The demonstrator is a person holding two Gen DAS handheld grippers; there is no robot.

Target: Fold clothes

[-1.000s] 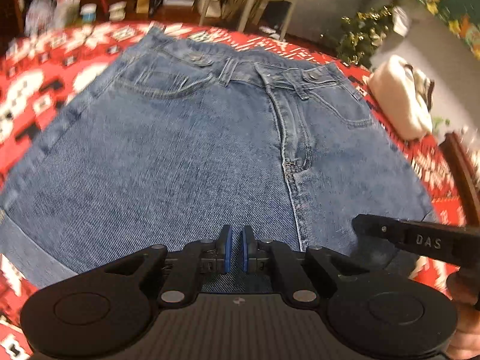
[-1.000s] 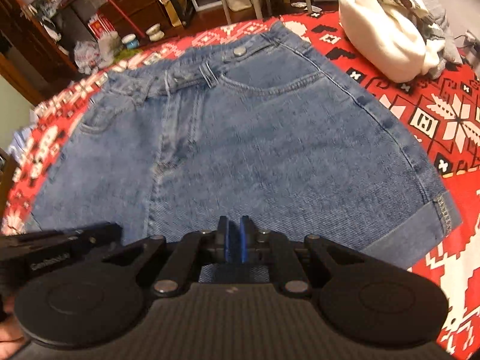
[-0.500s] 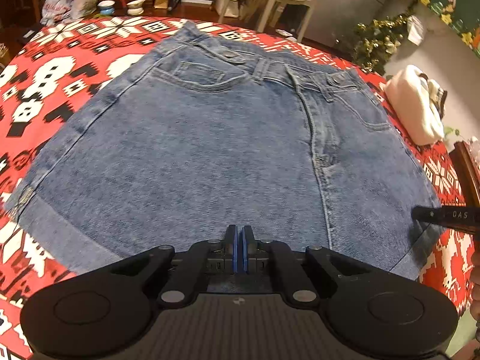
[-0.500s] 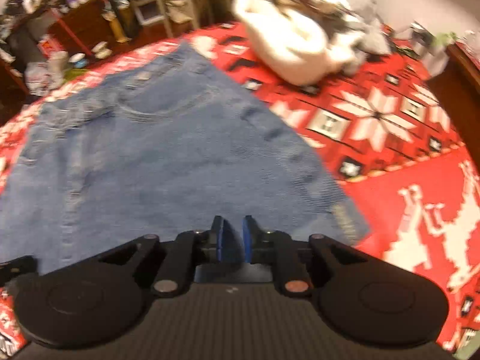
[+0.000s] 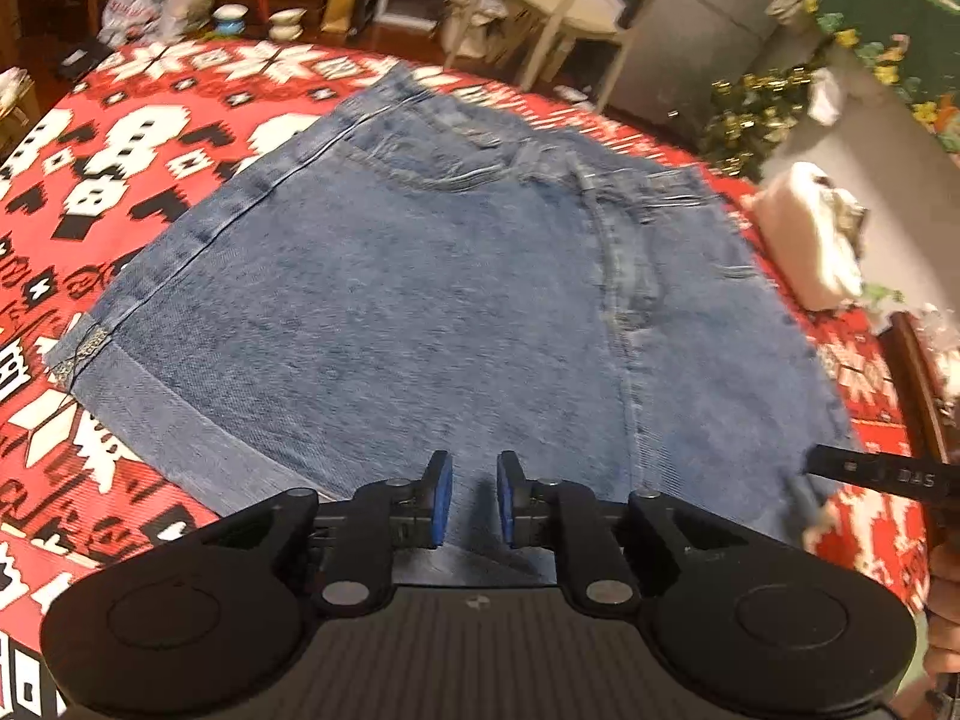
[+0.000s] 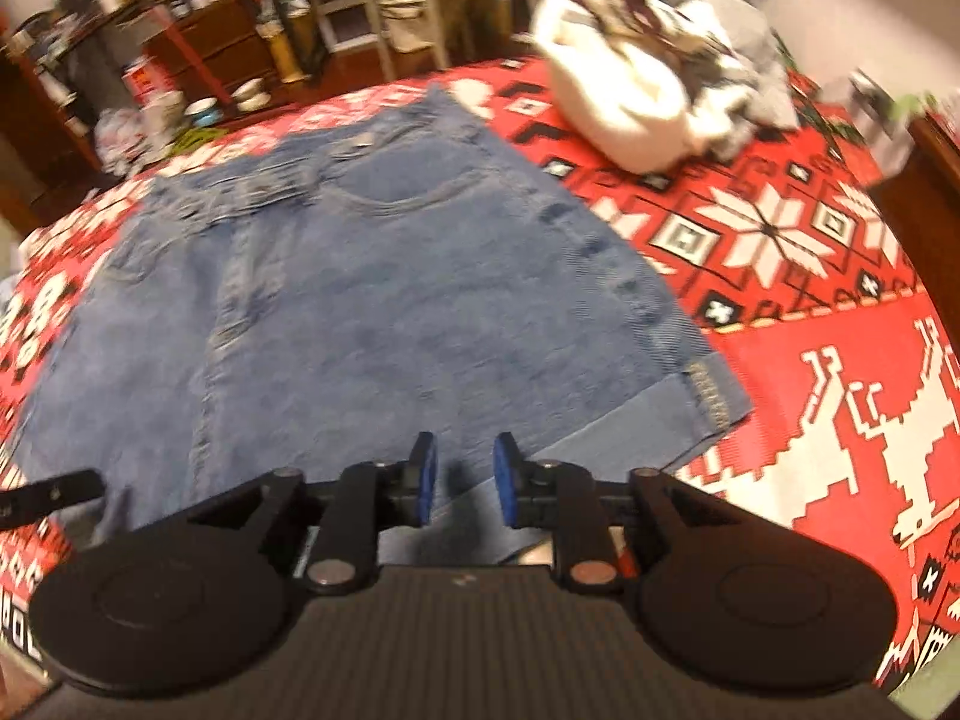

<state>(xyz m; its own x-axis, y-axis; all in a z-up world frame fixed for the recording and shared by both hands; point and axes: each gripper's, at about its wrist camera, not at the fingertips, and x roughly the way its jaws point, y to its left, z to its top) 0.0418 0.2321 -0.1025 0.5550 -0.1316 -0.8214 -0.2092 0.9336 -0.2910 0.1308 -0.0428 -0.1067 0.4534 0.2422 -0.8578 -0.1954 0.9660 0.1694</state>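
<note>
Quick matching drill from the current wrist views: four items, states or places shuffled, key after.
Items
1. denim shorts
2. white garment pile
3. left tool
4. patterned cloth

Descriptions
A. red, white and black, covering the table
B. blue pads apart, opening, over the near hem
C. spread flat, waistband at the far side
D. bunched up beyond the shorts' right corner

Pairs: 1-C, 2-D, 3-B, 4-A

Left gripper [image 5: 470,495], right gripper [image 6: 461,480] jaws opening, empty
</note>
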